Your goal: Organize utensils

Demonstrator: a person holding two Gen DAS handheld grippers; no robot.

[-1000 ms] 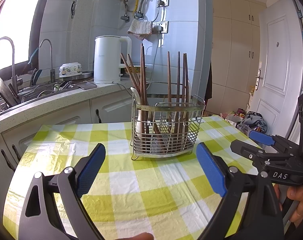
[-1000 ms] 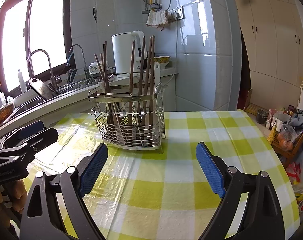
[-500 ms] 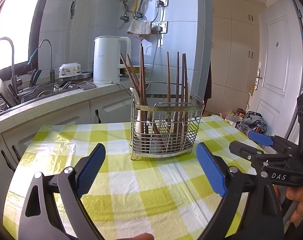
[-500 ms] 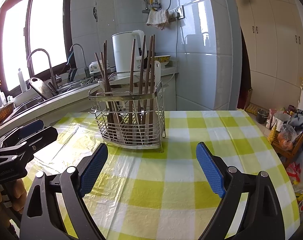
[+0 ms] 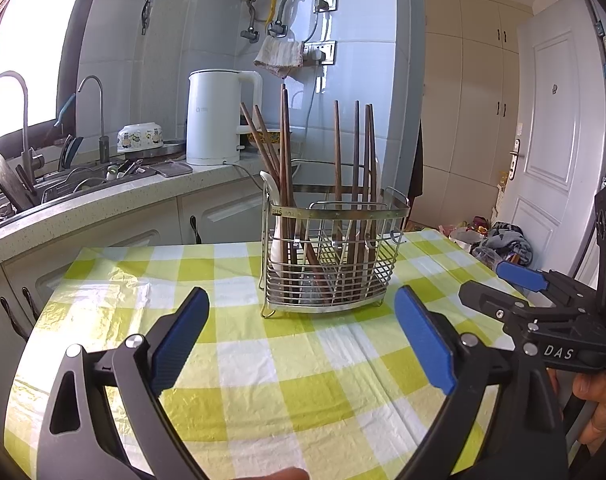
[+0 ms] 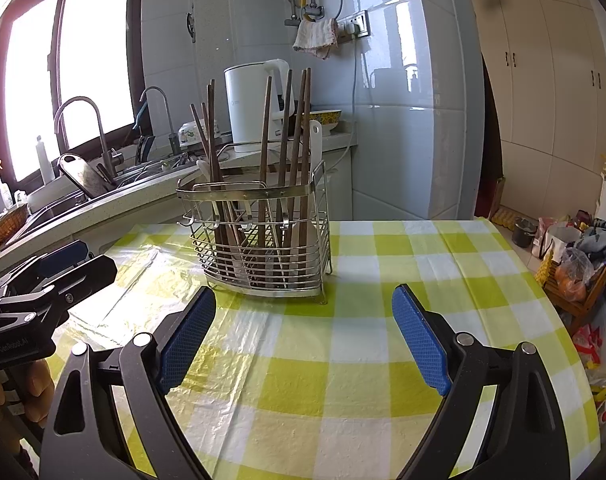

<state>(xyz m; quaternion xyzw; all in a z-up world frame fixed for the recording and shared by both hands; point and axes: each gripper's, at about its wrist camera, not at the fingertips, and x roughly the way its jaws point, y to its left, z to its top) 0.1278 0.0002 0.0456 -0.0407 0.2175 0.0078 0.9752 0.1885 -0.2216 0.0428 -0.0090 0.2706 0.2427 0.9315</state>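
A wire utensil basket (image 5: 330, 258) stands on the yellow checked tablecloth (image 5: 263, 364). It holds several brown wooden chopsticks (image 5: 355, 184) upright and a white spoon (image 5: 280, 236). It also shows in the right wrist view (image 6: 263, 240). My left gripper (image 5: 303, 336) is open and empty, a short way in front of the basket. My right gripper (image 6: 303, 336) is open and empty, also short of the basket. The right gripper shows at the right of the left wrist view (image 5: 503, 284). The left gripper shows at the left of the right wrist view (image 6: 79, 260).
A kitchen counter with a white kettle (image 5: 217, 116), a bowl (image 5: 140, 138) and a sink with taps (image 5: 23, 184) runs behind the table. A white door (image 5: 559, 120) and floor clutter (image 6: 575, 248) lie to the right.
Both grippers have stayed open and almost still. The right gripper has drifted slightly left in the left wrist view.
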